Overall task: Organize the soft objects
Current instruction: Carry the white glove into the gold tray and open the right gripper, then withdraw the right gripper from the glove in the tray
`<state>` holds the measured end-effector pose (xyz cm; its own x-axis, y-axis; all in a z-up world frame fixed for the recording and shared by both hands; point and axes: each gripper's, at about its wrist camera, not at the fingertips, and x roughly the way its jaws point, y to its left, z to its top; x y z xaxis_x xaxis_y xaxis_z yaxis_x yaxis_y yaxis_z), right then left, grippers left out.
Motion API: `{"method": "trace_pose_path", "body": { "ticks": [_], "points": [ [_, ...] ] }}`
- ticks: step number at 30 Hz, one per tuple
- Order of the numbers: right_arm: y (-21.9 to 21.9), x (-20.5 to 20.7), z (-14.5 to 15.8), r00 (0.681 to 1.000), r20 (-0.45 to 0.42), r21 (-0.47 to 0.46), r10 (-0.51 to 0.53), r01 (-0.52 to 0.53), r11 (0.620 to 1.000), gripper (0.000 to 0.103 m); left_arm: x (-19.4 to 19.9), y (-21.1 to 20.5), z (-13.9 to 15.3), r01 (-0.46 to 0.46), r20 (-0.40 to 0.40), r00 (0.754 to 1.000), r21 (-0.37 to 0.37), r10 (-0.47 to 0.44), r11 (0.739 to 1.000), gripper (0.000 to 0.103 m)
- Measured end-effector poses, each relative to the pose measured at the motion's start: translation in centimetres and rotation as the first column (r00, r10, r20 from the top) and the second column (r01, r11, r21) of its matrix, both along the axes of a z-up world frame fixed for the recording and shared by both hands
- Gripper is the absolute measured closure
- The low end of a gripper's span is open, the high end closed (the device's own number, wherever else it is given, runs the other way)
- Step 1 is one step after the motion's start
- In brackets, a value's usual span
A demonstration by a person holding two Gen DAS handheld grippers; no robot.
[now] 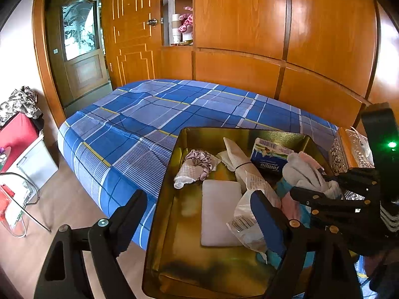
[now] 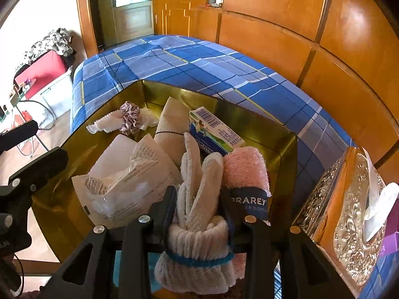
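A gold metal tin (image 1: pixel 174 224) (image 2: pixel 261 122) sits on the blue plaid bed and holds soft items: a mauve scrunchie (image 1: pixel 199 160) (image 2: pixel 130 117), a white pad (image 1: pixel 219 214), a plastic-wrapped packet (image 1: pixel 247 214) (image 2: pixel 124 182), a rolled beige cloth (image 2: pixel 172 124), a Tempo tissue pack (image 1: pixel 268 157) (image 2: pixel 214 130) and a pink cloth (image 2: pixel 245 169). My right gripper (image 2: pixel 199 206) is shut on a white knitted glove bundle (image 2: pixel 197 224) (image 1: pixel 309 174) over the tin's near right side. My left gripper (image 1: pixel 202 221) is open and empty above the tin's near left edge.
An ornate silver tissue box (image 2: pixel 349 214) (image 1: pixel 346 149) stands right of the tin. The bed (image 1: pixel 149 114) runs along a wooden wall. On the floor to the left are a red box (image 1: pixel 17 134), a white bin and a glass table (image 1: pixel 22 199).
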<state>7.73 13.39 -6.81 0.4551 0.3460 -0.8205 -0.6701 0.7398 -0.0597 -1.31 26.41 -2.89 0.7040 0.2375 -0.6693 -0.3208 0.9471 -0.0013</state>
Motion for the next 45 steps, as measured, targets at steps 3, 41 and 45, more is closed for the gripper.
{"method": "trace_pose_path", "body": {
  "ticks": [3,41,45],
  "points": [
    [-0.6,-0.4,0.5,1.0,0.007,0.034,-0.015,0.015,0.999,0.064,-0.1,-0.2,0.2,-0.003,0.009,1.0,0.006,0.003,1.0,0.014],
    [-9.4,-7.1,4.1,0.907,0.192,0.22,-0.375,0.332,0.917,0.038,-1.3,-4.4,0.9,0.007,0.061,0.998,0.074,-0.011,0.997,0.0],
    [-9.4,-7.1,4.0,0.908,0.19,0.221,-0.374,0.332,0.917,0.038,-1.3,-4.4,0.9,0.002,0.058,0.998,0.074,-0.007,0.997,0.0]
  ]
}}
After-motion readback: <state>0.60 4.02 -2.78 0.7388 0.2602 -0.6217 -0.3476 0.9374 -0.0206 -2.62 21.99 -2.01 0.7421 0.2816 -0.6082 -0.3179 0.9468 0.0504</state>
